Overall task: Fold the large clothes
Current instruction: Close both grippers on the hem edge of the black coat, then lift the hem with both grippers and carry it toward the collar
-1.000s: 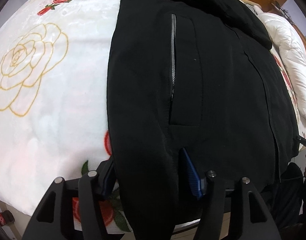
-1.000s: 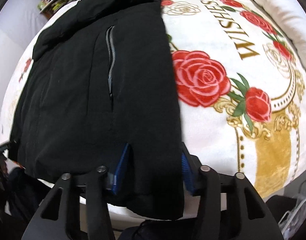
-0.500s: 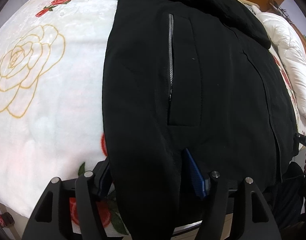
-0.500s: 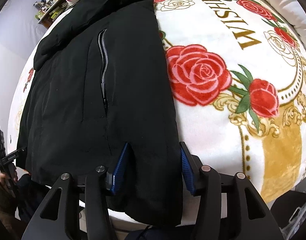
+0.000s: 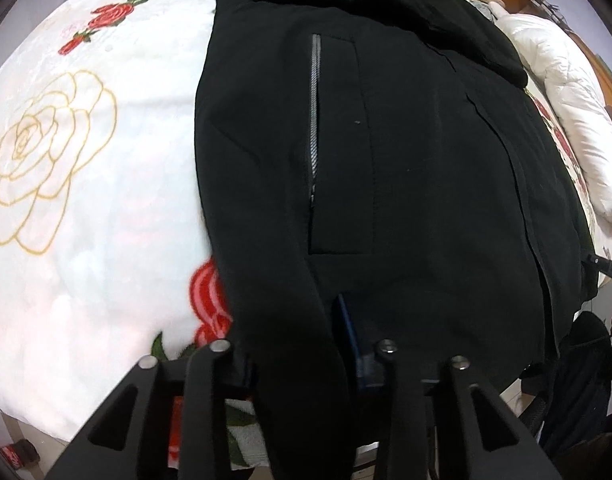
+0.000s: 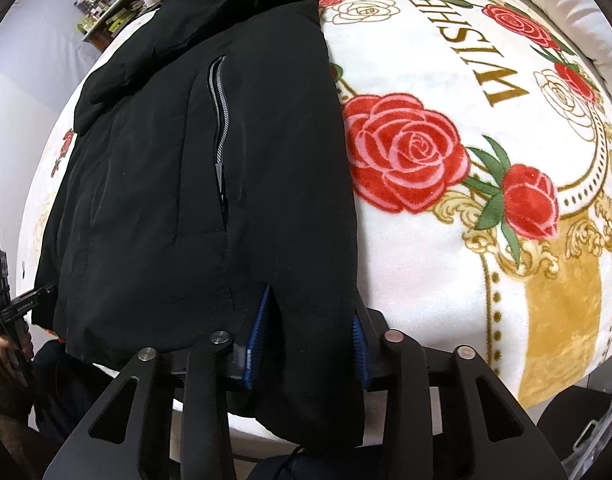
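A black jacket (image 5: 385, 140) lies flat on a bed, front up, with a zipped pocket on each side. Its near hem hangs over the bed's edge. My left gripper (image 5: 298, 356) points steeply down at the hem's left corner. Its jaws are closing, the bunched hem fills the gap between them, and the left finger is hidden behind cloth. In the right wrist view the jacket (image 6: 186, 160) reaches my right gripper (image 6: 309, 336) at the hem's right corner. Those jaws are closing too, with a fold of hem pressed between the blue pads (image 6: 256, 332).
The bed carries a white blanket (image 5: 86, 200) printed with red roses and gold lettering (image 6: 501, 56). A white quilt (image 5: 565, 100) is heaped along the far right side. A cluttered shelf (image 6: 118, 4) stands beyond the bed. A hand with a black device (image 6: 10, 304) shows at the left edge.
The left jaws have narrowed sharply and gathered the hem into a bunch. The right jaws have drawn in a little on their fold. Neither hand has shifted much.
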`<state>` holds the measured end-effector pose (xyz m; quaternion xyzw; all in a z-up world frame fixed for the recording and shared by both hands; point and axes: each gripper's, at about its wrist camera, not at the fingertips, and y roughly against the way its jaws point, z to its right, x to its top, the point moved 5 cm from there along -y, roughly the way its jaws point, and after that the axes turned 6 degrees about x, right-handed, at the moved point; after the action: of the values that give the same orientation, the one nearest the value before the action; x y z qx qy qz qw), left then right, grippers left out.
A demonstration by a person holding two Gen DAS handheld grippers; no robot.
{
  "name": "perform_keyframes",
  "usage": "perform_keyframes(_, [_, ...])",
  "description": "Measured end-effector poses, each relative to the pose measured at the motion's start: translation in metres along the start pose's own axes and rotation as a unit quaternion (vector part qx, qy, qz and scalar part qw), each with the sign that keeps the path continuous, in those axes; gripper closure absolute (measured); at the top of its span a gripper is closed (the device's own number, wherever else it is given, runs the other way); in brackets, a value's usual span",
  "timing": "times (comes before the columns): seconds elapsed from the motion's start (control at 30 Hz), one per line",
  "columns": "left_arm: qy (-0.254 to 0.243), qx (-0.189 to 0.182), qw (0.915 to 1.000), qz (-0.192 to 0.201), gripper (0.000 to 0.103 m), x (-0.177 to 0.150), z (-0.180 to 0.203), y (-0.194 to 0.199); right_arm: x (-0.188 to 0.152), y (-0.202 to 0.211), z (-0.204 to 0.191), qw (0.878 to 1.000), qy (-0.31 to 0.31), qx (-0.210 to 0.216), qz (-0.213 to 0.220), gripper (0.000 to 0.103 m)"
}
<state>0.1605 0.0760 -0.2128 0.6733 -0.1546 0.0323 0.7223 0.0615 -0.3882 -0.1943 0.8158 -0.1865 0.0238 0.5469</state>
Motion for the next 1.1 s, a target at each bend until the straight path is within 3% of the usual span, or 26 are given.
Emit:
perform_keyframes(0.13, [0.000,0.001,1.0000,0.006,0.075,0.001,0.006,0.003,0.000,0.005,-0.002,1.000,0.009,0.000,0.006,0.078])
perform_keyframes(0.23, [0.003,-0.008,0.9999,0.008,0.075,0.001,0.002,0.004,0.000,0.004,-0.001,1.000,0.009,0.004,0.006,0.078])
perform_keyframes(0.33, [0.017,-0.018,0.9997,-0.003,0.071,-0.007,-0.019,0.008,-0.001,0.002,0.007,1.000,-0.011,0.018,-0.001,0.067])
perform_keyframes(0.4, [0.021,-0.022,0.9994,-0.016,0.060,-0.009,-0.024,0.008,-0.002,-0.001,0.012,0.999,-0.025,0.021,-0.005,0.064])
perform_keyframes(0.47, [0.024,-0.024,0.9992,-0.021,0.057,-0.010,-0.024,0.005,-0.002,-0.001,0.010,1.000,-0.022,0.022,-0.007,0.060])
perform_keyframes(0.57, [0.025,-0.022,0.9992,-0.022,0.056,-0.010,-0.023,0.004,-0.003,-0.005,0.004,1.000,-0.011,0.016,-0.013,0.054])
perform_keyframes(0.63, [0.008,-0.019,0.9996,-0.019,0.066,-0.010,-0.018,0.006,-0.002,-0.005,0.000,1.000,-0.004,0.007,-0.015,0.054])
perform_keyframes(0.7, [-0.015,-0.006,0.9998,-0.010,0.078,-0.011,-0.014,0.011,-0.002,-0.003,-0.003,1.000,0.008,0.004,-0.015,0.064])
perform_keyframes(0.77, [-0.025,0.005,0.9997,-0.001,0.083,-0.010,-0.012,0.017,-0.001,0.003,-0.009,1.000,0.023,0.002,-0.004,0.083])
perform_keyframes(0.9, [-0.013,-0.004,0.9995,0.028,0.087,-0.009,-0.013,0.038,-0.003,0.015,-0.022,0.998,0.051,-0.019,0.012,0.087])
perform_keyframes(1.0, [0.012,-0.034,0.9980,0.052,0.087,-0.008,-0.020,0.063,-0.002,0.033,-0.027,0.999,0.039,0.003,0.034,0.088])
perform_keyframes(1.1, [0.005,-0.043,0.9962,0.075,0.087,-0.004,-0.020,0.087,-0.001,0.053,-0.029,0.998,0.041,0.019,0.054,0.088])
